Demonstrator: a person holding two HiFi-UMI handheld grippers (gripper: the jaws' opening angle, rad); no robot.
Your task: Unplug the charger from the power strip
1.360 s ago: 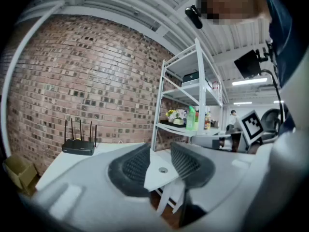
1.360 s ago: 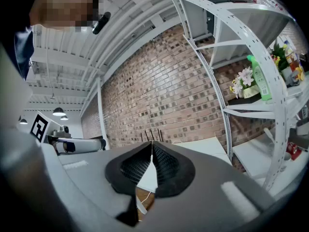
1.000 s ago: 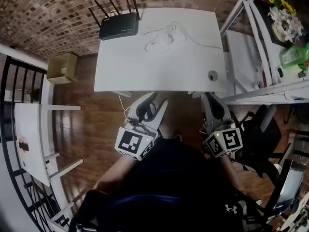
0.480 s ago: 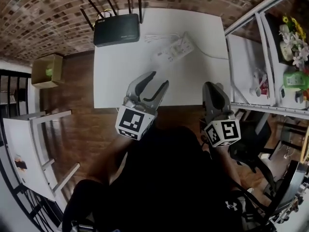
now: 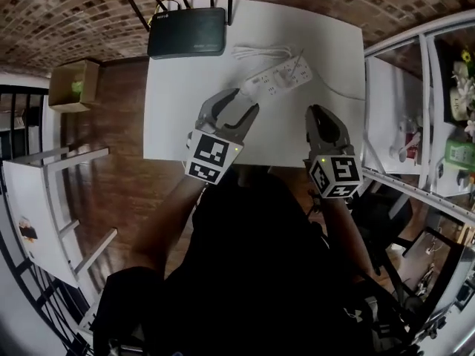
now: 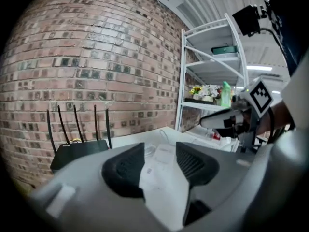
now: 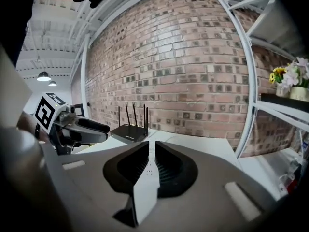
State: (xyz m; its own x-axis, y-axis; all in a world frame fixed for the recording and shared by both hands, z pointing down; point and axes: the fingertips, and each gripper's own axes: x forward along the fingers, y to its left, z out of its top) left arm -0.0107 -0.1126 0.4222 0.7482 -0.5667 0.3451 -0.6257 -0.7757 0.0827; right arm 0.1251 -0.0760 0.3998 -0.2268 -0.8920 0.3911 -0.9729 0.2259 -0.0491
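Charger (image 5: 297, 65) looked plugged in at the right end of the power strip (image 5: 276, 80) on the white surface (image 5: 178, 124), untouched, so we were at the approach step. Left hand-held gripper (image 5: 246, 100) had just been opening, spread and empty near the strip. Right hand-held gripper (image 5: 315, 111) had just cracked open, also empty. Next move, in our judgement: pin the strip, pinch the charger body, pull straight out.
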